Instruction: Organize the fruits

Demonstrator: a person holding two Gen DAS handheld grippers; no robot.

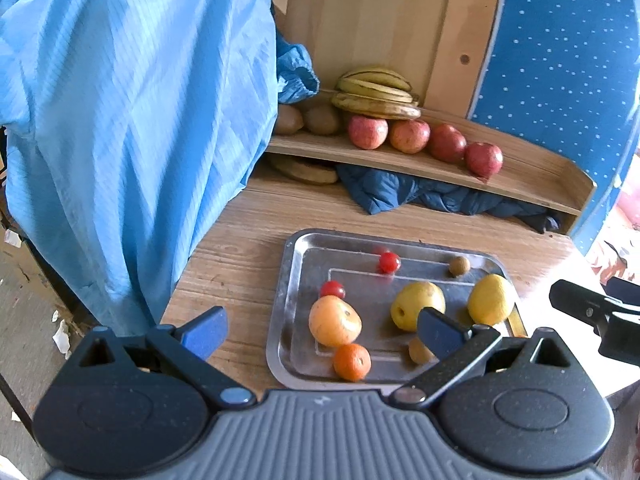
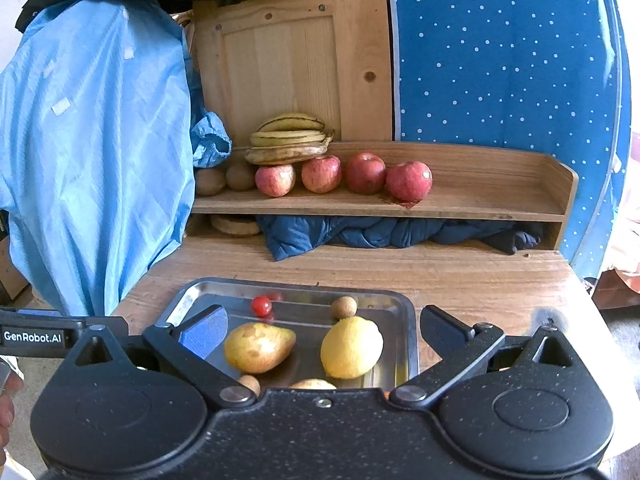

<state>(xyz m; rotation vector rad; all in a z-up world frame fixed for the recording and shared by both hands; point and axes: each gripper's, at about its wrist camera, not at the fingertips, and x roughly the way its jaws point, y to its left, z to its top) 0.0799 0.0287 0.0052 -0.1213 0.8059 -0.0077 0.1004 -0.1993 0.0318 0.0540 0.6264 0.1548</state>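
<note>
while both tongs hover with nothing between their fingers, the sorting looks partly done.

fruit left to sort: a metal tray (image 1: 288,280) just ahead of both tongs holds a lemon (image 2: 351,347), a pear (image 2: 258,346), a pale orange fruit (image 1: 334,320), a small orange (image 1: 352,361), two cherry tomatoes (image 1: 389,262) and small brown fruits (image 2: 344,306).

left gripper (image 1: 320,330): fingers spread wide and empty; the pale orange fruit and small orange lie between and below the fingertips, the pear just behind the right finger.

right gripper (image 2: 320,330): fingers spread wide and empty; the pear and the lemon lie between the fingertips, the lemon nearer the right finger.

fruit already placed: on the wooden shelf (image 2: 480,204) well beyond the tongs, four red apples (image 2: 364,172) stand in a row, a bunch of bananas (image 2: 290,138) rests behind and partly on the leftmost apple, and brown kiwis (image 2: 240,176) sit at the left end.

progress: by my reading the apples, bananas and some kiwis are grouped; everything on the tray is still to be moved, so perhaps half remains.

room on shelf: the right end, past the last apple, is bare.

surroundings: a dark blue cloth (image 2: 360,232) is stuffed under the shelf, a light blue garment (image 1: 140,120) hangs to the left, and the wooden table (image 2: 440,276) carries the tray.
</note>
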